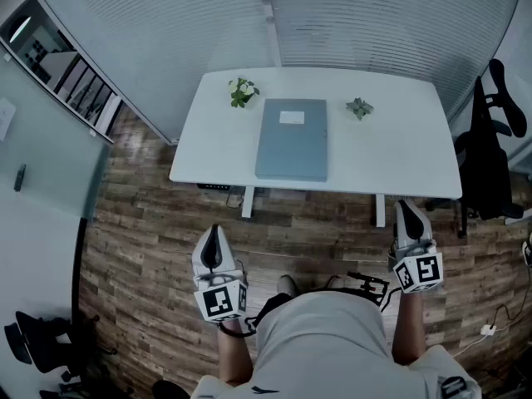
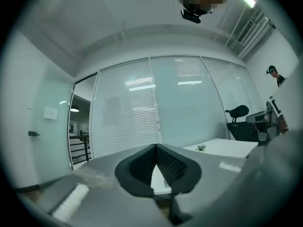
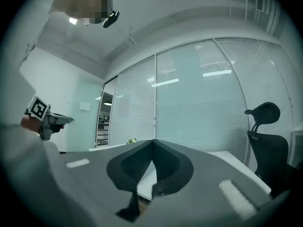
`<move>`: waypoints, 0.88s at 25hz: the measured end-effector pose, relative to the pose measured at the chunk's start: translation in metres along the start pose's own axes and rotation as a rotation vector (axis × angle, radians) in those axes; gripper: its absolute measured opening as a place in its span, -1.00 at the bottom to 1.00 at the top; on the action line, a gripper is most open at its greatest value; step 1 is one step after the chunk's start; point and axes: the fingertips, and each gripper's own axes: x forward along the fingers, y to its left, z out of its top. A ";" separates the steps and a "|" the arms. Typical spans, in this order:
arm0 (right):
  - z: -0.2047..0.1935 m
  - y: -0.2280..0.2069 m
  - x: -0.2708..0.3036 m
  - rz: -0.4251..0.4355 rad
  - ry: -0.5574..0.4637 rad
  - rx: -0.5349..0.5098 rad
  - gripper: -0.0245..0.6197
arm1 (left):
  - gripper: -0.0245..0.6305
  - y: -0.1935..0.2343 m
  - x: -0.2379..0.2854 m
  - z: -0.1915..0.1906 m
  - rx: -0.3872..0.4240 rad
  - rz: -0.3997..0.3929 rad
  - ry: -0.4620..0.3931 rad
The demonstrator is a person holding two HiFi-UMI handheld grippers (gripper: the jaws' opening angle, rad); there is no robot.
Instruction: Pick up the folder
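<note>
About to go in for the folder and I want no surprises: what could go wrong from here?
1. The left gripper and right gripper are both shut, short of the white desk; unopened, they would likely shove the flat blue-grey folder rather than grasp it.
2. It lies flat, so getting under an edge may fail.
3. A leafy green potted plant and a smaller grey-green plant stand beside its far end; a sliding folder could knock one.

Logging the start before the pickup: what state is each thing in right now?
Folder: closed, flat on the desk, untouched.
Left tool: shut, empty, short of the desk.
Right tool: shut, empty, short of the desk.
Taller plant: upright.
Smaller plant: upright.
</note>
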 end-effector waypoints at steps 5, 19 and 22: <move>0.000 -0.002 0.005 0.001 0.000 -0.004 -0.93 | -0.91 0.000 0.004 0.000 -0.005 0.001 0.001; 0.003 0.002 0.010 0.019 -0.043 0.028 -0.92 | -0.91 0.004 0.009 -0.008 -0.002 0.001 0.013; 0.002 0.003 0.012 0.016 -0.035 0.027 -0.92 | -0.91 0.006 0.011 -0.009 -0.008 0.004 0.018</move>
